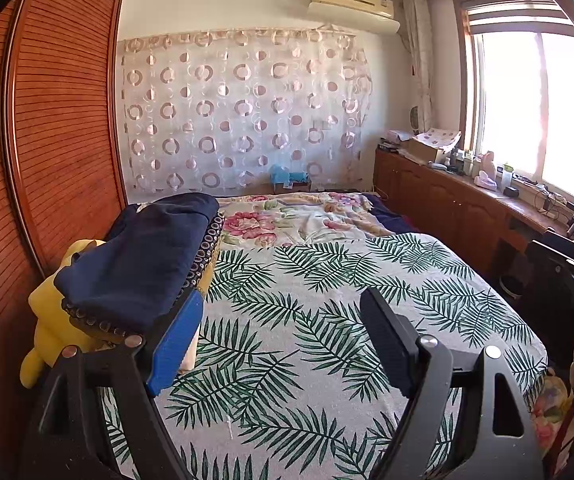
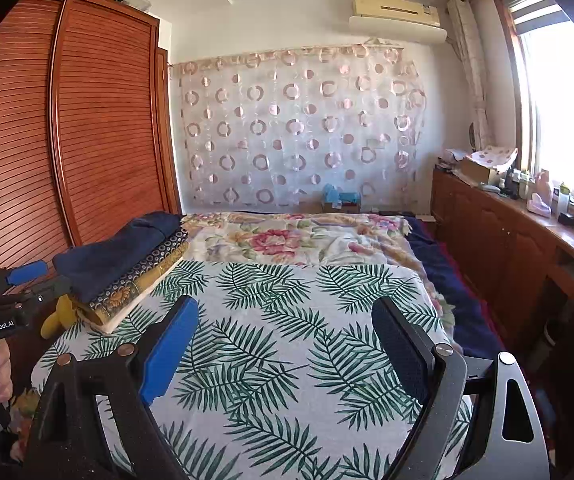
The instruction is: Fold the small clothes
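Both my tools idle, spread wide, gripping nothing: left gripper [image 1: 283,344], right gripper [image 2: 287,348]. Folded clothes stack [image 2: 127,268] sits at ten o'clock on the palm-print sheet [image 2: 287,320], close to the bed edge. Risk: nudging the stack could topple it off.

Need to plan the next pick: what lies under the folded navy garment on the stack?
Under the folded navy garment: a dark circle-patterned folded cloth, then a yellowish one and a pale bottom layer. Only their edges show; the rest is covered.
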A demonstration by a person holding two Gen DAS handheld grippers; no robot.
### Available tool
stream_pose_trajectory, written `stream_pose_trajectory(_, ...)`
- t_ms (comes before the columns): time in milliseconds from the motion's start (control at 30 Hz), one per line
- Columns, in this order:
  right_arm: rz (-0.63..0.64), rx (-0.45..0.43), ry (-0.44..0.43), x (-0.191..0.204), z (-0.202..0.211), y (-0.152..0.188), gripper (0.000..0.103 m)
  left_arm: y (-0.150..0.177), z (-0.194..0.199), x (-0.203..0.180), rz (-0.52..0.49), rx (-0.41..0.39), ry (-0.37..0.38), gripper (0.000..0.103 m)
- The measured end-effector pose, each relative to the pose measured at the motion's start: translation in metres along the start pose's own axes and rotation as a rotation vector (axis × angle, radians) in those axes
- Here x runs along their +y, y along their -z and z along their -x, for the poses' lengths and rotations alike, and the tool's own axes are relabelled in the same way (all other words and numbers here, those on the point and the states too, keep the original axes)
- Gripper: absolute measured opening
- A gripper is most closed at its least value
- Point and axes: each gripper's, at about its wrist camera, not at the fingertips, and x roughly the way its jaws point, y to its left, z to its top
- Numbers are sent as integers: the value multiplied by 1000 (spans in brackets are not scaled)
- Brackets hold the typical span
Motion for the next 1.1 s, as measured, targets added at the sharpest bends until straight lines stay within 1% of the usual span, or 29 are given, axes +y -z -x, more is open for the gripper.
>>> stream_pose_trajectory(367, 0, -2, -7, -18, 0, 1, 90, -1, 1, -1, 0, -2, 1, 81)
stream_pose_trajectory(1100, 6, -6, -16, -32, 1, 4, 90, -5, 7, -6, -5, -11, 2, 81)
